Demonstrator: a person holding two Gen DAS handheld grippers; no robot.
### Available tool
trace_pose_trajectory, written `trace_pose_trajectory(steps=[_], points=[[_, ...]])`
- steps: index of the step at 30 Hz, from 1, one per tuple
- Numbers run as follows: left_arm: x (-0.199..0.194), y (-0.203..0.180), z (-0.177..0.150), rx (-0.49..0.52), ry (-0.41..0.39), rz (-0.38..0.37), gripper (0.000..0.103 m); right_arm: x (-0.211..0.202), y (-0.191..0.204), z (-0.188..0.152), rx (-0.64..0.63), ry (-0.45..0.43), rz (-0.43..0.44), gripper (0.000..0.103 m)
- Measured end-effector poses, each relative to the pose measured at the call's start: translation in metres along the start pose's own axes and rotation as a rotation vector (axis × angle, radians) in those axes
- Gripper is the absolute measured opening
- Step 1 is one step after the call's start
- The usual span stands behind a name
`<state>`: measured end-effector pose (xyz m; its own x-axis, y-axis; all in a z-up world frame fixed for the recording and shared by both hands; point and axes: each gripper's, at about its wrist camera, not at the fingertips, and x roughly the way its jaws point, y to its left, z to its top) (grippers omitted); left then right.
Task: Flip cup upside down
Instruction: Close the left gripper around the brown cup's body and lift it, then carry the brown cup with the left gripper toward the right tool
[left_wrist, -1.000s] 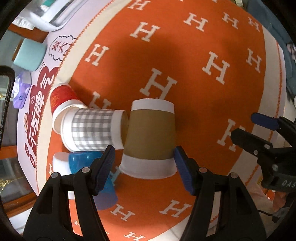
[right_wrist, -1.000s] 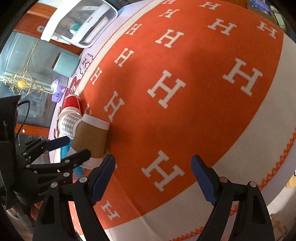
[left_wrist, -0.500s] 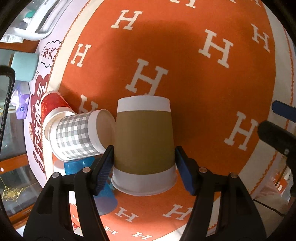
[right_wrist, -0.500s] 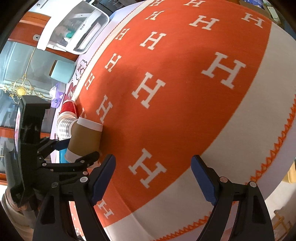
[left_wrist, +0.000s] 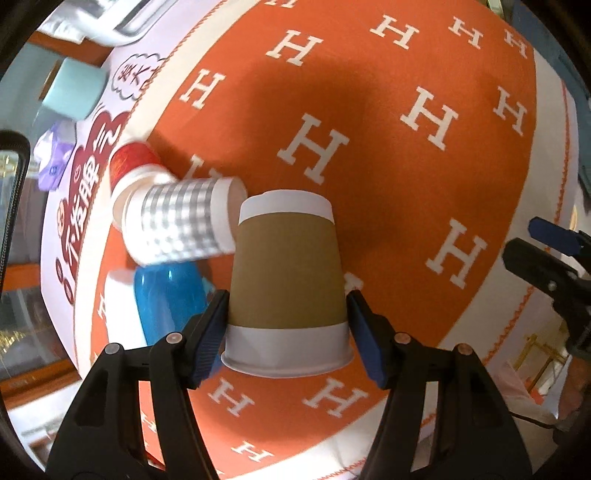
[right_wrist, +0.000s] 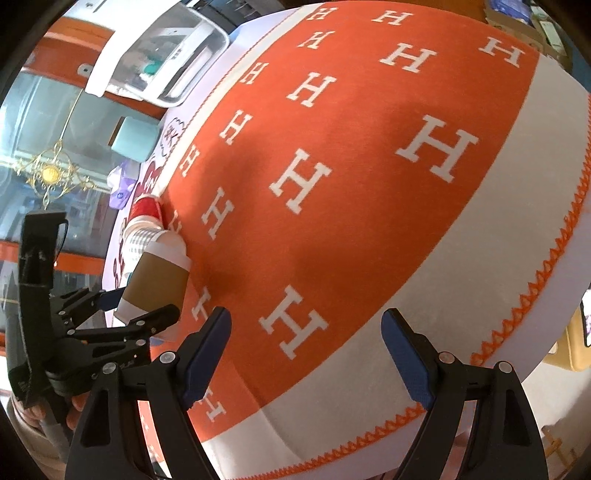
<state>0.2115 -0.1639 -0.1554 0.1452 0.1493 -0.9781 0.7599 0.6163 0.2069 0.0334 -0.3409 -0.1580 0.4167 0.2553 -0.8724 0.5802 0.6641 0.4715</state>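
A brown paper cup with white bands (left_wrist: 286, 273) sits between the blue pads of my left gripper (left_wrist: 287, 332). The jaws are shut on its wider rim end, and its closed base points away from the camera. The cup is tilted above the orange cloth (left_wrist: 369, 147). In the right wrist view the same cup (right_wrist: 157, 284) shows at the left in the left gripper (right_wrist: 147, 306). My right gripper (right_wrist: 306, 354) is open and empty over the cloth's near white border.
A grey checked cup (left_wrist: 177, 225) lies on its side with a red cup (left_wrist: 133, 166) behind it. A blue cup (left_wrist: 166, 299) lies beside them. A teal box (left_wrist: 74, 88) and a clear container (right_wrist: 159, 55) stand at the table's far left edge.
My left gripper has closed on the brown cup and lifted it off the cloth. The checked cup has rolled slightly. The right gripper has stayed open.
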Motion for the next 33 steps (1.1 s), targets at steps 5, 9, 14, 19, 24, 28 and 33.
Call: trace_pose_trajectory(steps=[5, 9, 14, 19, 24, 28, 33], points=[[-0.017, 0.001, -0.032, -0.078, -0.004, -0.032, 0.061, -0.002, 0.014, -0.007, -0.061, 0.022, 0.016, 0.085], [-0.028, -0.002, -0.065, -0.155, -0.002, -0.061, 0.061, -0.002, 0.026, -0.015, -0.117, 0.047, 0.029, 0.085], [-0.029, -0.003, -0.107, -0.282, 0.016, -0.118, 0.061, 0.0, 0.039, -0.028, -0.196, 0.088, 0.041, 0.085], [-0.013, 0.005, -0.143, -0.435, 0.05, -0.176, 0.061, 0.004, 0.05, -0.042, -0.272, 0.135, 0.047, 0.085], [0.003, 0.006, -0.175, -0.616, 0.088, -0.278, 0.061, 0.01, 0.057, -0.058, -0.339, 0.178, 0.051, 0.085], [0.009, 0.002, -0.192, -0.717, 0.102, -0.326, 0.061, 0.019, 0.062, -0.068, -0.38, 0.233, 0.056, 0.085], [0.012, 0.0, -0.216, -0.867, 0.073, -0.376, 0.061, 0.028, 0.064, -0.073, -0.419, 0.271, 0.049, 0.085]])
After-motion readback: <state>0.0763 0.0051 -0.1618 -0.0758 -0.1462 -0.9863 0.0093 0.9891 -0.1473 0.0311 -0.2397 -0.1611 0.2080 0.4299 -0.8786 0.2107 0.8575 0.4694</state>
